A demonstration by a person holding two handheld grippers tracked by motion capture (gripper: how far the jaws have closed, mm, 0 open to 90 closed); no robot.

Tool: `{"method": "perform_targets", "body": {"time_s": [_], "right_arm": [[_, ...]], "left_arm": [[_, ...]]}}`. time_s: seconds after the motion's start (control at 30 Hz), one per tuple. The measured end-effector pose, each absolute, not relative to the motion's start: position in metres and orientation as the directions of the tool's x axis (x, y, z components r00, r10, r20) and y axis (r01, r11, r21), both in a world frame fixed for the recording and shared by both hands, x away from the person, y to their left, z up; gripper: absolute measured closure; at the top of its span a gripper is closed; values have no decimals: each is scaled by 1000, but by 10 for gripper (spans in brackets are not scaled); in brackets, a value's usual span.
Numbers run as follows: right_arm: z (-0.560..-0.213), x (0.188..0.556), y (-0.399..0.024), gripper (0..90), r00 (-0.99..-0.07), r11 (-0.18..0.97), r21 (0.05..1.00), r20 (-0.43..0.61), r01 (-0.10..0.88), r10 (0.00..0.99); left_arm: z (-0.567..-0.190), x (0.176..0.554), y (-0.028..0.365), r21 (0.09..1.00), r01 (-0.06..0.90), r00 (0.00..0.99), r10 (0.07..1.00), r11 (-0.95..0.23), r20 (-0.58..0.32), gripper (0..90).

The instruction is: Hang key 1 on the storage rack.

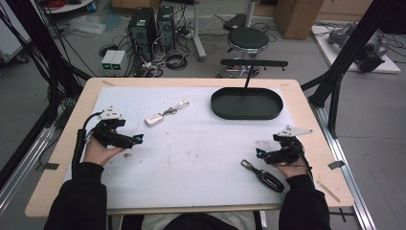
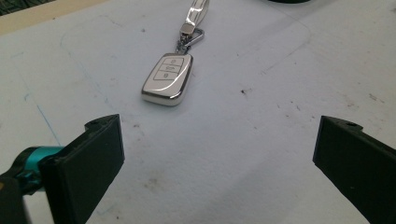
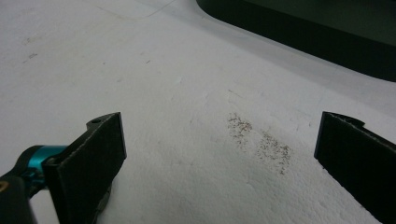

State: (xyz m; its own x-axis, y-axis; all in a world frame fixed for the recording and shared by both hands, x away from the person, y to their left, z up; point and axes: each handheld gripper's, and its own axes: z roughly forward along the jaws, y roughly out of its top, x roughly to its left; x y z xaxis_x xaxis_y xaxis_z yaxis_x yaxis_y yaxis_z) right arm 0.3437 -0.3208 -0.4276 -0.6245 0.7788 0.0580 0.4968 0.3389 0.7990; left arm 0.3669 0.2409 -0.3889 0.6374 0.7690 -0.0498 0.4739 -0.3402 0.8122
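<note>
Near right: black key fob (image 1: 268, 179) lies just beside the right gripper (image 1: 259, 154), jaws apart, empty. Left gripper (image 2: 217, 154) spread wide, empty. Beyond it, silver key fob (image 2: 167, 78): small, rigid, probably slippery; grip across its flat sides. Far right: black oval tray (image 1: 246, 114).

This is a lab or test workshop. A wooden bench (image 1: 306, 143) covered with a white foam sheet (image 1: 191, 143) stands inside a black metal frame (image 1: 354, 43). Behind it, on a bare grey floor, sit two computer towers (image 1: 152, 26), small power boxes (image 1: 113, 60), tangled cables (image 1: 174, 60), a round stool (image 1: 248, 39) and cardboard boxes (image 1: 297, 17).
</note>
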Motion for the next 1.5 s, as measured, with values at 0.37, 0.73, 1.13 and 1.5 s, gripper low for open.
{"method": "perform_targets", "body": {"time_s": [0.37, 0.73, 1.13, 1.5], "right_arm": [[-428, 344, -321, 14, -624, 339, 794, 64, 505, 779], [-429, 344, -318, 14, -624, 350, 785, 58, 510, 779], [-431, 345, -318, 14, -627, 358, 782, 53, 510, 777], [-431, 345, -318, 14, -625, 361, 779, 51, 513, 779]], "left_arm": [[-388, 396, 230, 771, 512, 656, 752, -380, -65, 24], [-379, 421, 215, 762, 518, 656, 752, -389, -63, 24], [-359, 463, 186, 718, 509, 704, 710, -475, -30, 25], [-362, 491, 170, 693, 516, 715, 699, -503, -24, 25]]}}
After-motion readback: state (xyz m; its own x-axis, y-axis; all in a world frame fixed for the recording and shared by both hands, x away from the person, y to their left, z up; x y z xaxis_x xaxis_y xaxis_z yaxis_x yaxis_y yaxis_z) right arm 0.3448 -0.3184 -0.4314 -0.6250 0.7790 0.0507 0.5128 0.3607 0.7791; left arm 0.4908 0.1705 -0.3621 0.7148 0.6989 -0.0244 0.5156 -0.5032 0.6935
